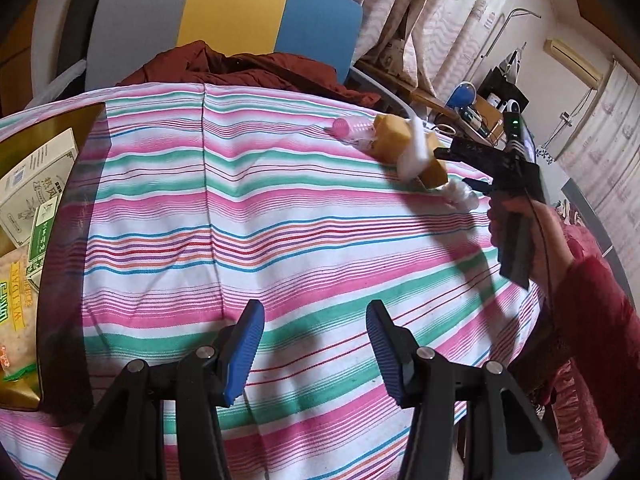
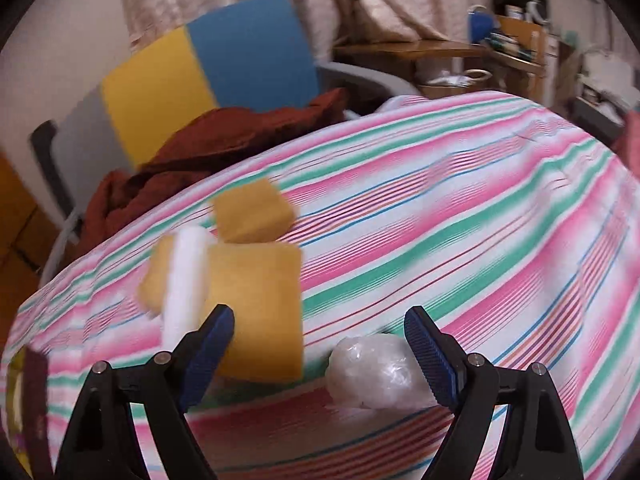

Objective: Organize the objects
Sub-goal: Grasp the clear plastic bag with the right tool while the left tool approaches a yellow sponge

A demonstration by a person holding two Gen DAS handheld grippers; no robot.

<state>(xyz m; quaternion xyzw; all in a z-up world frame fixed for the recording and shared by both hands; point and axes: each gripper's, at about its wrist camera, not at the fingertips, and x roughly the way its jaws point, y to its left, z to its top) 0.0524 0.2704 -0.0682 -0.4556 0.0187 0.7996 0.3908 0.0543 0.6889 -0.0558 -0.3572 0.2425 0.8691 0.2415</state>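
Yellow sponges (image 1: 400, 140) lie in a small pile with a white roll (image 1: 416, 152), a pink bottle (image 1: 352, 127) and a white plastic-wrapped bundle (image 1: 462, 194) at the far right of the striped cloth (image 1: 240, 216). My left gripper (image 1: 316, 348) is open and empty over the cloth's near middle. In the right wrist view my right gripper (image 2: 320, 344) is open, with the large sponge (image 2: 260, 308) by its left finger and the wrapped bundle (image 2: 376, 372) against its right finger. The white roll (image 2: 184, 284) and a second sponge (image 2: 252, 212) lie behind. The right gripper also shows in the left wrist view (image 1: 464, 168).
A gold tray (image 1: 24, 240) with boxes and a snack bag sits at the left edge of the cloth. A dark red garment (image 1: 248, 68) lies on a grey, yellow and blue chair (image 1: 232, 12) behind. A cluttered desk (image 1: 476, 112) stands at the back right.
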